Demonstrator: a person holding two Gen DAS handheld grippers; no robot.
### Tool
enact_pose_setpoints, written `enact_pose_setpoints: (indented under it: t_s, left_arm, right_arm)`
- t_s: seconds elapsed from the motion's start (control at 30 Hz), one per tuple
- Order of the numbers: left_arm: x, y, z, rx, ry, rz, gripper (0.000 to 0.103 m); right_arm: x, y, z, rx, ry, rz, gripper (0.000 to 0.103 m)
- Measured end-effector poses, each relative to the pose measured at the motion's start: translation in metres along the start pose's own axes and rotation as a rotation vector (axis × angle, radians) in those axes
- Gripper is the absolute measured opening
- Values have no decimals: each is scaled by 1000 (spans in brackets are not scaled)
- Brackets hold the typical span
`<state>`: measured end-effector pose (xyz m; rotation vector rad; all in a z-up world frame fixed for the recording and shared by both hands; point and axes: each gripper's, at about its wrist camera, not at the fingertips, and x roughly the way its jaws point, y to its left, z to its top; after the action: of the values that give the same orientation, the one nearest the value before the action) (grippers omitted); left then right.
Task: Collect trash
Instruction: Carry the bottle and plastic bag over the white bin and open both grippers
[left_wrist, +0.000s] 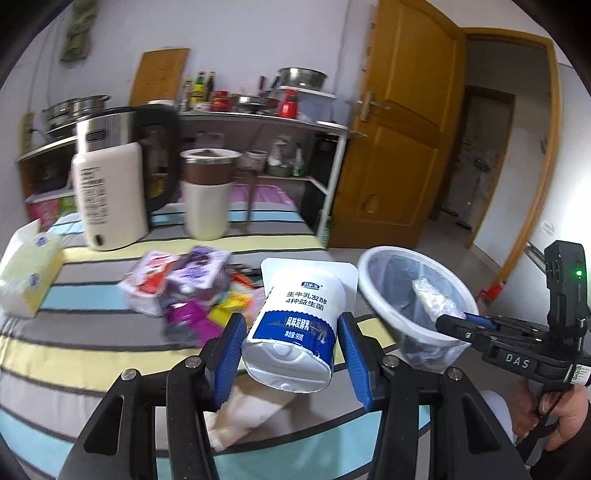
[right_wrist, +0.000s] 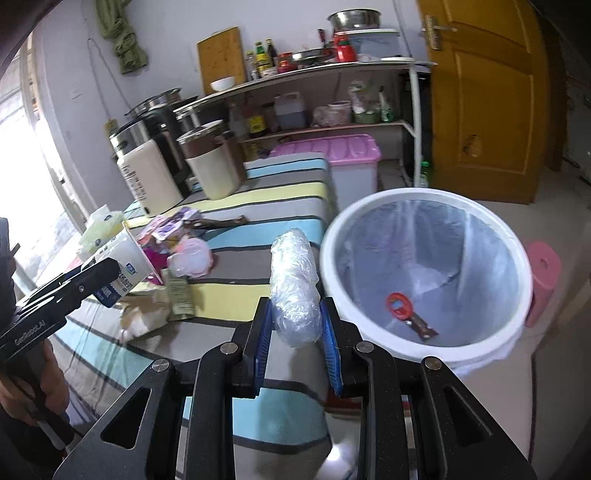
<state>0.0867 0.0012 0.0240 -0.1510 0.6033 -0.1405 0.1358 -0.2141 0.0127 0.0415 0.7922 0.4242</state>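
Blue pads of the left gripper (left_wrist: 291, 350) pinch a white yoghurt cup (left_wrist: 295, 325) by its sides, held tilted in the air above the striped surface (left_wrist: 74, 332), just short of the white trash bin (right_wrist: 424, 273). Beside it, the right gripper (right_wrist: 295, 328) is pressed onto a crumpled clear plastic wad (right_wrist: 293, 284), which hangs near the bin's rim on the surface side, not yet over the opening.

The risks, as I judge them: the cup is gripped across a soft, already dented body, so it could slip or spill any dregs onto the cloth. The plastic wad is light and springy, and if let go this side of the bin's rim it would land on the floor or back on the surface. Both grippers converge on one bin mouth and could knock each other.

Further from the bin, a heap of wrappers (left_wrist: 181, 284) lies uncollected, with a tissue pack (left_wrist: 26, 280), a kettle (left_wrist: 107, 181) and a cream cup (left_wrist: 207, 192) beyond it. Inside the bin lies a red-ringed scrap (right_wrist: 399, 308).
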Motion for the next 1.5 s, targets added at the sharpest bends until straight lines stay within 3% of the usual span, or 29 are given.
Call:
enact_pose_setpoints:
  t_s: [0.83, 1.23, 1.37, 1.5]
  left_arm:
    - [108, -109, 35, 136, 87, -191, 51]
    - [152, -128, 37, 141, 152, -216, 53]
    - [158, -126, 39, 126, 165, -218, 53]
    - [158, -125, 38, 123, 165, -215, 53]
  right_arm:
    - [5, -93, 7, 119, 15, -171, 27]
    - [17, -110, 8, 135, 50, -207, 28]
    - [18, -111, 8, 142, 44, -206, 36]
    - [16, -111, 7, 147, 40, -205, 36]
